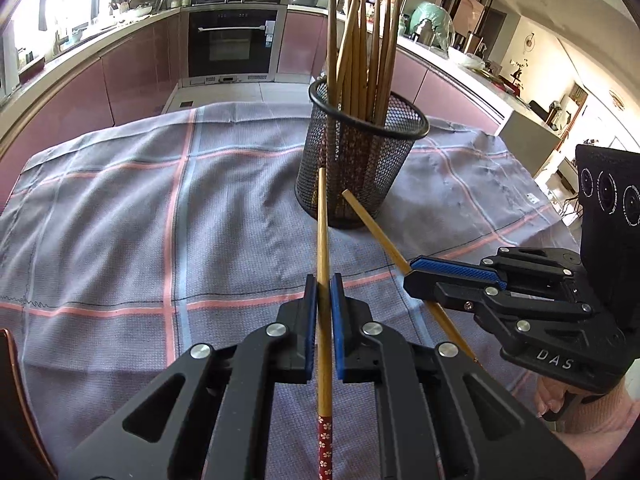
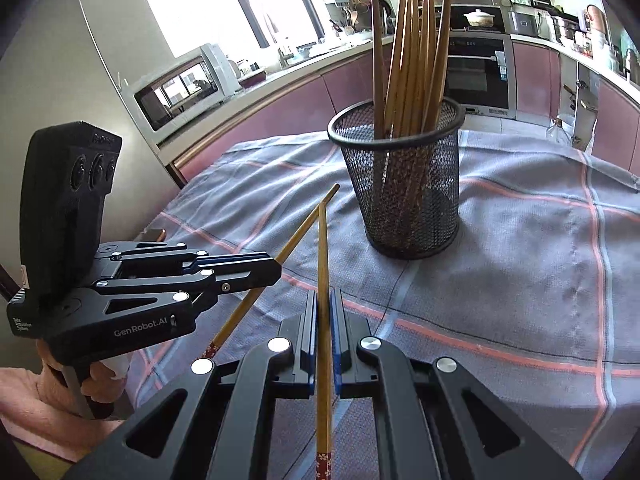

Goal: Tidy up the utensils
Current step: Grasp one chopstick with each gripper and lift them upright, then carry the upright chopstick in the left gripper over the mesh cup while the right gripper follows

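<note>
Left to right across the checked cloth (image 1: 120, 208): your left gripper (image 1: 323, 292), your right gripper (image 2: 324, 308), and beyond them the mesh holder (image 2: 400, 184), already bristling with upright chopsticks (image 2: 416, 48).

Left gripper. Its blue pads (image 1: 310, 320) are clamped narrow on one chopstick (image 1: 323, 248), which runs straight up the gap between the fingers. The patterned red end trails back under the gripper body; the plain tip points at the base of the holder, well below its rim.

Right gripper. In the left wrist view it appears side-on (image 1: 452, 276), its jaws pinched on a second chopstick (image 1: 376, 236) that crosses them at a slant. In its own view that second chopstick (image 2: 323, 264) lies along the finger gap, tip toward the holder but short of it.

Risks. The two free tips sit very close together and, in the right wrist view, overlap; if you swing both hands toward the holder at once, the sticks could clash and twist in the pads. Each stick is gripped far from its tip, so a knock would lever it easily. Both tips are aimed low: drive forward without raising and tilting first and you would likely strike the mesh wall and push or tip the light holder. The crowded opening leaves little room, so a slanted entry may jam against the standing bundle.
</note>
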The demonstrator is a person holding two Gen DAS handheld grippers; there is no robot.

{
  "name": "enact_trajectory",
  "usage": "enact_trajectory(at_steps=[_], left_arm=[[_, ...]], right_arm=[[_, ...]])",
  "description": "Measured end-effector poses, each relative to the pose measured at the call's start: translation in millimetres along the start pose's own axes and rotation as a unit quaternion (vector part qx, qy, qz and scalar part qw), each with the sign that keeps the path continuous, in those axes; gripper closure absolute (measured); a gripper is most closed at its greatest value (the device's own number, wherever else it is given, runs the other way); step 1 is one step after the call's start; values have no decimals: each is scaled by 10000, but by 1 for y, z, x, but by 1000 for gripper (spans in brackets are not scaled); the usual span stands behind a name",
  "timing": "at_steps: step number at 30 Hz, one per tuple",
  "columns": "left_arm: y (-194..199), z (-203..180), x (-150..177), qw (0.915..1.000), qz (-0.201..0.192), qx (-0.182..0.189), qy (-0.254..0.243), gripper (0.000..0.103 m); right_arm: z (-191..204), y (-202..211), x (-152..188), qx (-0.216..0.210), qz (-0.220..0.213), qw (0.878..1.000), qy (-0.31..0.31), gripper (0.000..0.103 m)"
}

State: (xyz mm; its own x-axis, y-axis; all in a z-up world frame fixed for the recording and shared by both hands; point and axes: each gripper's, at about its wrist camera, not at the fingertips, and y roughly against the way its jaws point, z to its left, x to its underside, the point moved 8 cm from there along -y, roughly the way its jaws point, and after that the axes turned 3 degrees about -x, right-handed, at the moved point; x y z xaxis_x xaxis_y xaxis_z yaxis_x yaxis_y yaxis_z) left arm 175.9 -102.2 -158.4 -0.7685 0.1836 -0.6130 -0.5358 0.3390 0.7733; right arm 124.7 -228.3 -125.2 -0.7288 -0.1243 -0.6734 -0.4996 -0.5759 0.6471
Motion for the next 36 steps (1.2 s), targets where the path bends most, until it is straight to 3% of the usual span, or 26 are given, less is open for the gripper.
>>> enact_trajectory(at_steps=[22, 36], left_arm=[[55, -9, -19, 9967, -485, 644, 97, 95], [78, -15, -31, 9943, -747, 754, 69, 95]], right_arm=[[7, 40, -31, -103, -699, 9975, 33, 98], [6, 60, -45, -114, -1066, 9942, 48, 98]])
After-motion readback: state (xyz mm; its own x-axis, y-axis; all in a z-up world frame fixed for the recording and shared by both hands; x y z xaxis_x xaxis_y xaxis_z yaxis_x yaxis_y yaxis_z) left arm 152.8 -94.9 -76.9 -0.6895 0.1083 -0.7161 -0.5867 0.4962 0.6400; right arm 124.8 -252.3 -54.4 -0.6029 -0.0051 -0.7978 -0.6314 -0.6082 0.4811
